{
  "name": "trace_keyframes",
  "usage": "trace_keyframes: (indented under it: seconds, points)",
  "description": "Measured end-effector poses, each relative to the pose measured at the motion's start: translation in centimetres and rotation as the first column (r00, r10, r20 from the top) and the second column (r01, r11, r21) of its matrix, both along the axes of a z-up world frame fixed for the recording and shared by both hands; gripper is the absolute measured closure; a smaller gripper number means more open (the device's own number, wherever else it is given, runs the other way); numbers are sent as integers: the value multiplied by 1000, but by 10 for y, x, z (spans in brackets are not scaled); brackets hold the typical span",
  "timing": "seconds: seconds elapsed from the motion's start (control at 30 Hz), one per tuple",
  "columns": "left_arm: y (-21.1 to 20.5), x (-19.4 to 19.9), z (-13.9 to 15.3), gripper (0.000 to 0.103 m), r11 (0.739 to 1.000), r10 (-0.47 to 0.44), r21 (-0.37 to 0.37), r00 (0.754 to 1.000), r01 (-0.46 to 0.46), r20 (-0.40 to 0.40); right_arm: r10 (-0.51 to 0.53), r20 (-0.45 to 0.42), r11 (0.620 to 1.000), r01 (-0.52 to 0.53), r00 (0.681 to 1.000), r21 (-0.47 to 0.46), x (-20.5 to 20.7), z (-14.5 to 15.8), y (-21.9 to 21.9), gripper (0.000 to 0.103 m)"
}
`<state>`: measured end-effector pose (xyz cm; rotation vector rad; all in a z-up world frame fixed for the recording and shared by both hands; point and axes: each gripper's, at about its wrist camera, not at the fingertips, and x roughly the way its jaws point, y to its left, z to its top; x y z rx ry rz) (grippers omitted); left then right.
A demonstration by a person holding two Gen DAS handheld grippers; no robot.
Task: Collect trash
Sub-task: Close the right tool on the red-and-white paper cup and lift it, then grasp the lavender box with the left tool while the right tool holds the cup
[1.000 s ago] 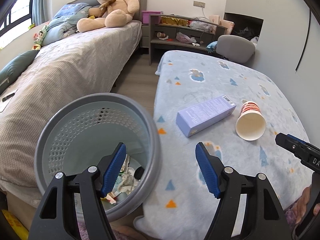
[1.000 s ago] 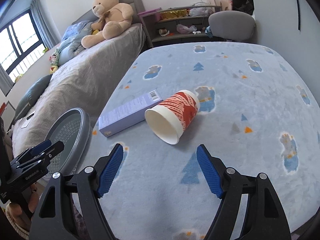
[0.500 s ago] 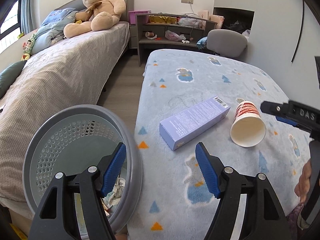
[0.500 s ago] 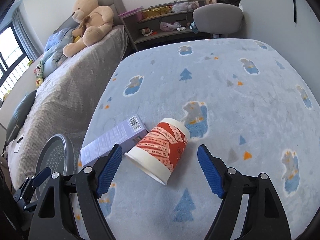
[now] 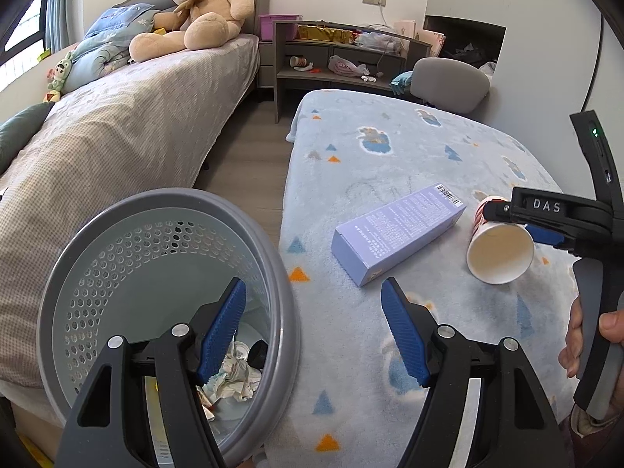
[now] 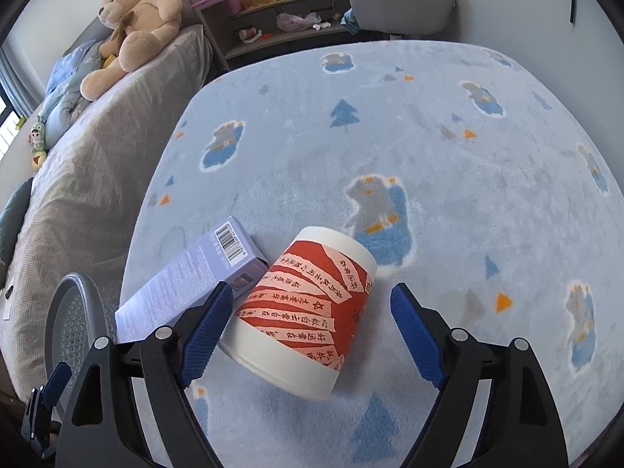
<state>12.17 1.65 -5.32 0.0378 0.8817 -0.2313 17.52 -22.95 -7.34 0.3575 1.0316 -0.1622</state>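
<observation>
Blue fleece blanket (image 6: pixel 448 148) with bears and triangles filled most of the right wrist view, and on it, lower centre, lay the paper cup (image 6: pixel 308 312) on its side, red and white print up, mouth toward the lower edge of the frame. We saw the right gripper (image 6: pixel 308 335) straddling the cup; its jaws had just been opening and stood wide, with the left pad just beside the cup's rim. We could not tell whether that pad touched it; the right pad was clearly off it. Nothing clamped.

A lilac box (image 6: pixel 187 284) lay touching the cup on its left, barcode end toward upper centre.

In the left wrist view the cup (image 5: pixel 501 251) sat at right centre under the black tip of the right gripper (image 5: pixel 546 214), a hand (image 5: pixel 585 335) on its handle at the right edge. The box (image 5: pixel 397 234) lay centre. The left gripper (image 5: pixel 312 331) was released and empty, its left finger over the grey perforated bin (image 5: pixel 78 273) at lower left, its right finger over the blanket. Crumpled paper (image 5: pixel 238 378) lay in the bin's bottom.

A teddy bear (image 5: pixel 199 7) sat on the bed at upper left.
</observation>
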Motion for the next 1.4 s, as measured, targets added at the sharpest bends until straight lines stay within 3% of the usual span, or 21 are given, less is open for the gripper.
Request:
trace_keyframes:
  seconds: [0.23,0.3,0.37,0.43,0.63,0.9,1.4]
  points:
    - [3,-1,0,34,1000,-6,5,1000,6,0,8,-21,993,-6,1000,121,3,-15,-3,17]
    - [3,-1,1,34,1000,-9,7,1000,9,3,18,-18,986,-15,1000,168,3,-18,-4,21]
    - [3,0,2,34,1000,-10,5,1000,10,4,30,0,981,-29,1000,192,1,-17,-4,32]
    - [3,2,1,34,1000,-11,5,1000,11,-1,43,9,981,-44,999,190,1,-13,-1,37]
    - [-3,6,0,34,1000,-28,12,1000,29,-11,57,42,977,-64,998,202,-11,-3,-5,37]
    - [-29,18,4,34,992,-118,34,993,119,-29,75,67,980,-86,995,178,-41,13,-25,37]
    - [-87,54,-16,34,957,-255,126,964,262,-71,44,87,960,-67,995,271,-78,3,-74,37]
